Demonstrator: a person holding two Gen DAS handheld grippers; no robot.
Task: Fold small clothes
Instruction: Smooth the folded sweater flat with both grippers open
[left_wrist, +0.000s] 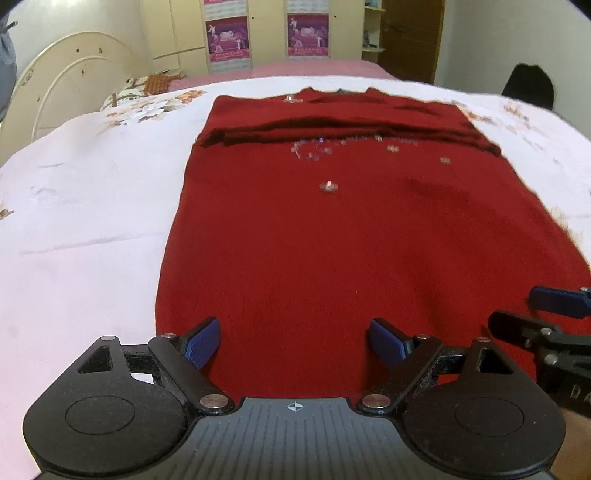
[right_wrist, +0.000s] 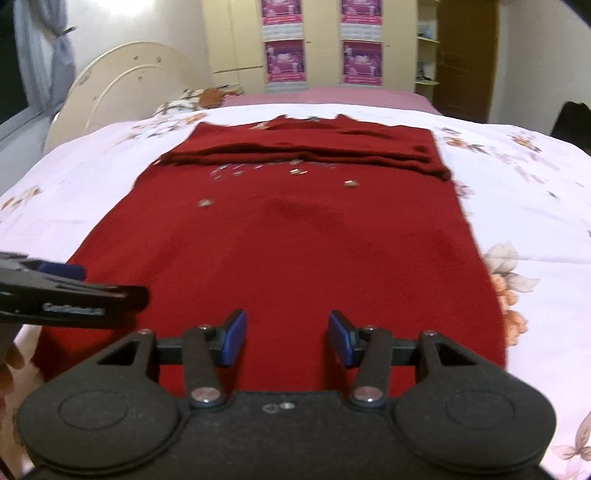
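A bed with a white floral bedsheet (left_wrist: 92, 192) fills the space ahead of the tongs. Far ahead stands a cream wardrobe (right_wrist: 236, 40) carrying pink posters (right_wrist: 285, 61). To the far left is a curved cream headboard (left_wrist: 70, 88), to the far right a brown wooden door (right_wrist: 463, 55).

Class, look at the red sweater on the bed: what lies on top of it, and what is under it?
On the red sweater lie its own folded-over sleeves across the chest, plus sparkly decorations. Under it is the floral bedsheet; the part beneath the sweater is covered. Both grippers, left and right, are open.
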